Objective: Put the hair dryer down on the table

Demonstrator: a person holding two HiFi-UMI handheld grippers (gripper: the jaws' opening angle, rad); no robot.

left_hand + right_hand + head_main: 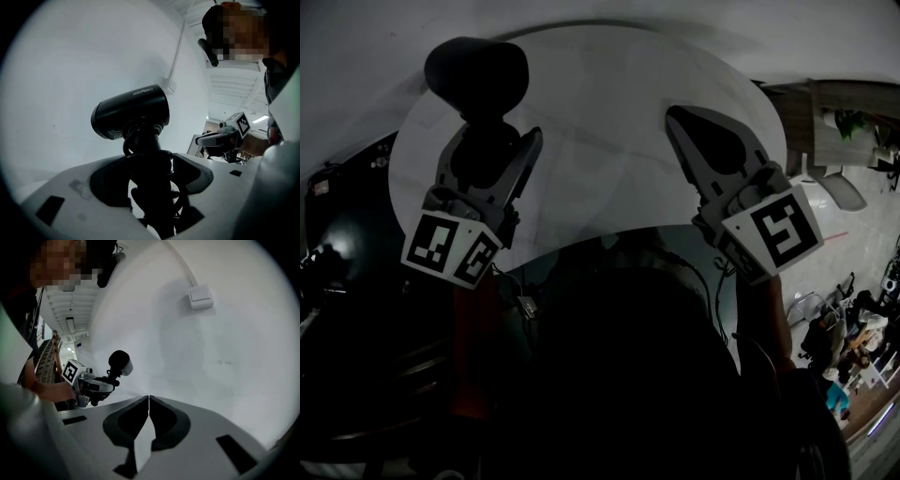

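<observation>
Left gripper is held out in front, jaws clamped on the handle of the hair dryer, dryer head sticking up past the fingertips. Right gripper is alongside, well apart, jaws pressed together on nothing (both marker cubes face the head camera).

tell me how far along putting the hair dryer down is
Done: the left gripper is clamped on the handle of the hair dryer. In hand: the dryer is held head-up over the white table, apparently not resting on it. Left: lower it onto the table and open the jaws. The right gripper is shut and empty, taking no part.
</observation>
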